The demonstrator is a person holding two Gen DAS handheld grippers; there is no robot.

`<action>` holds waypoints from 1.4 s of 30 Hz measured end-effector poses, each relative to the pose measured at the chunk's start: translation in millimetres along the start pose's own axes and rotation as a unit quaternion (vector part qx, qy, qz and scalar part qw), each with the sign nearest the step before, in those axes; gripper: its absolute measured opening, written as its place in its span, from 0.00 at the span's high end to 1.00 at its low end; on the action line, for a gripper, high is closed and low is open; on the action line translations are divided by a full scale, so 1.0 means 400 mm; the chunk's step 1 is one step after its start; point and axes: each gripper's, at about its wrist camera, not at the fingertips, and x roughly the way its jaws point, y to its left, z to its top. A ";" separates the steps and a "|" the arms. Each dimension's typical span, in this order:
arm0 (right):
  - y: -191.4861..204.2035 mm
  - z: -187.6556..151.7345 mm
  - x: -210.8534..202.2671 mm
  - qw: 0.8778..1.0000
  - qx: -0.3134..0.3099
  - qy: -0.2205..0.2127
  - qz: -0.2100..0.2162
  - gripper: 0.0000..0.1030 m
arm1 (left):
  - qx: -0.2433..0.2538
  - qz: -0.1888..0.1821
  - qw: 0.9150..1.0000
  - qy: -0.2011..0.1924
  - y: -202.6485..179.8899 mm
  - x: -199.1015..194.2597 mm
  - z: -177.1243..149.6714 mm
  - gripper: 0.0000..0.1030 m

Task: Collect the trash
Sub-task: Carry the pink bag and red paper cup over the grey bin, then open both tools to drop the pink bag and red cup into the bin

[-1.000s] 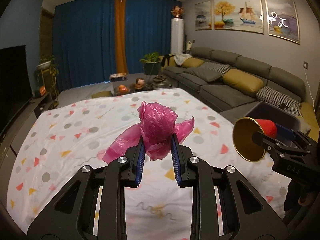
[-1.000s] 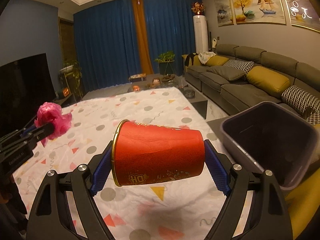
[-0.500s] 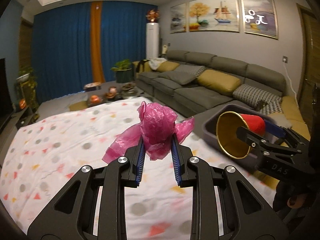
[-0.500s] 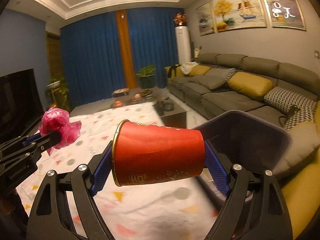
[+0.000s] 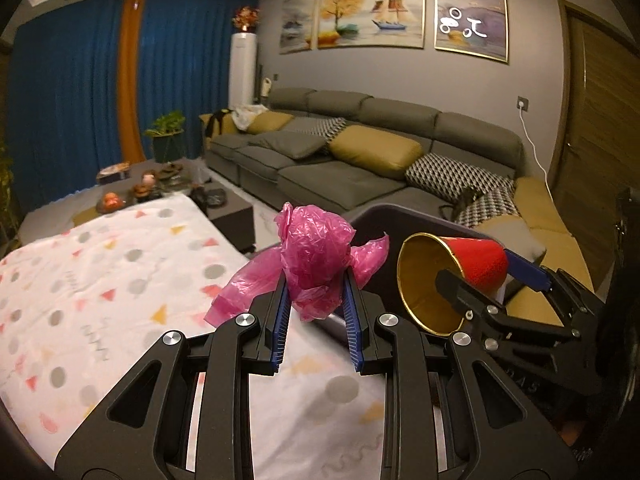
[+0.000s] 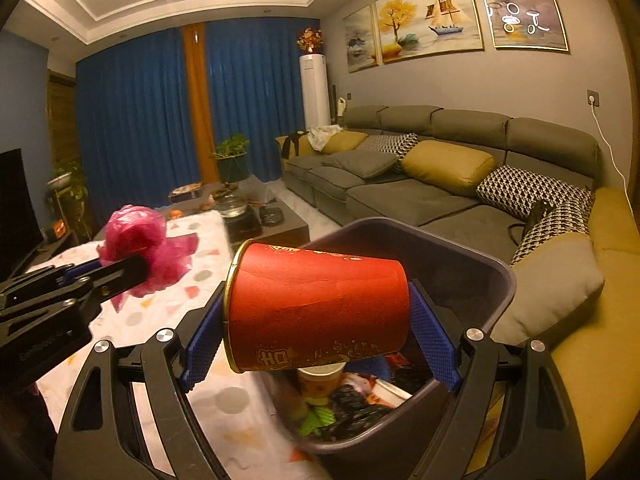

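My left gripper (image 5: 316,300) is shut on a crumpled pink plastic bag (image 5: 316,256), held in the air above the table's right edge. My right gripper (image 6: 316,312) is shut on a red paper cup (image 6: 316,304) with a gold inside, lying sideways, right over a dark grey trash bin (image 6: 480,268). The bin holds a paper cup, black wrappers and other scraps. In the left wrist view the cup (image 5: 460,276) and the right gripper (image 5: 492,280) are to the right, in front of the bin (image 5: 404,220). In the right wrist view the pink bag (image 6: 140,244) is at the left.
A table with a white cloth with coloured dots and triangles (image 5: 100,280) lies to the left. A grey sofa with yellow and patterned cushions (image 5: 360,152) runs along the right wall. A low dark coffee table with items (image 6: 256,216) stands beyond the table.
Both grippers have swung right, from over the table toward the bin. The cup is now directly above the bin's opening, and the bin's contents have come into view. Both holds are unchanged.
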 end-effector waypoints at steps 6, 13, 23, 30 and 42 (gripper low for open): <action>-0.028 -0.019 0.025 1.000 -0.005 0.006 -0.008 0.20 | -0.004 -0.018 1.000 0.015 -0.022 0.074 0.003 0.77; -0.037 -0.027 0.036 1.000 -0.011 0.012 -0.013 0.20 | -0.005 -0.038 0.999 0.020 -0.052 0.118 0.008 0.77; -0.038 -0.036 0.043 1.000 -0.015 0.022 -0.015 0.20 | -0.003 -0.057 0.998 0.030 -0.068 0.143 0.001 0.76; -0.034 -0.035 0.043 0.999 -0.017 0.027 -0.020 0.20 | -0.004 -0.065 0.997 0.037 -0.073 0.162 -0.005 0.76; -0.036 -0.031 0.031 0.999 -0.025 0.016 -0.038 0.16 | -0.007 -0.087 0.995 0.048 -0.067 0.184 -0.007 0.70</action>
